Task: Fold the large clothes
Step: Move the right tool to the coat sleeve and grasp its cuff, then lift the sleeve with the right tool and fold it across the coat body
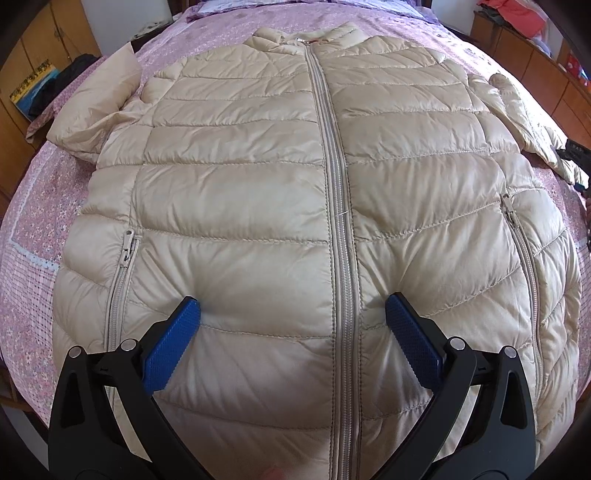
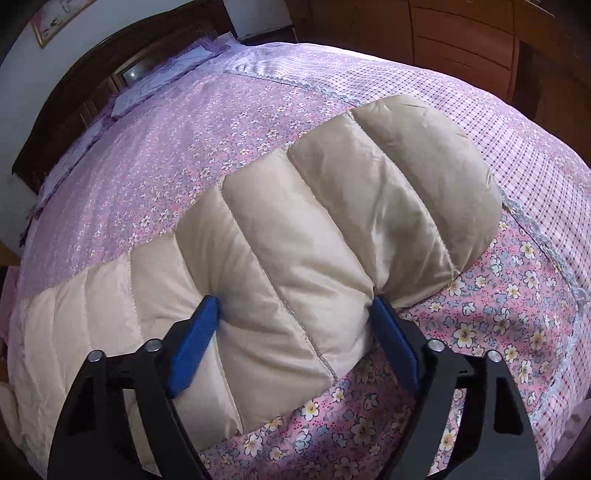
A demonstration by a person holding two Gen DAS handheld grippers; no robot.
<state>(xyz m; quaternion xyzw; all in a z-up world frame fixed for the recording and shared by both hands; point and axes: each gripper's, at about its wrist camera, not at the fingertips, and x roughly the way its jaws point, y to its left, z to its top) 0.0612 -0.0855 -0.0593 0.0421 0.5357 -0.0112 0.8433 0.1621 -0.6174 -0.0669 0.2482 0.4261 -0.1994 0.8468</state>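
Observation:
A beige quilted puffer jacket (image 1: 240,184) lies zipped, front up, on a pink floral bed cover (image 1: 33,229), collar at the far end and both sleeves spread out. My left gripper (image 1: 293,301) is open over the lower front, straddling the centre zip (image 1: 338,229). Its blue pads (image 1: 173,347) dent the padding. In the right wrist view one jacket sleeve (image 2: 332,206) runs across the cover (image 2: 184,129) with its cuff at the far right. My right gripper (image 2: 294,301) is shut on that sleeve, with a blue pad pinching each edge partway along it.
Wooden cabinets (image 1: 535,74) stand along the bed's right side, with a pile of clothes (image 1: 517,14) on top. Dark clothing and a picture (image 1: 37,92) lie at the left. A dark headboard (image 2: 74,92) and pillows (image 2: 166,70) are at the bed's far end.

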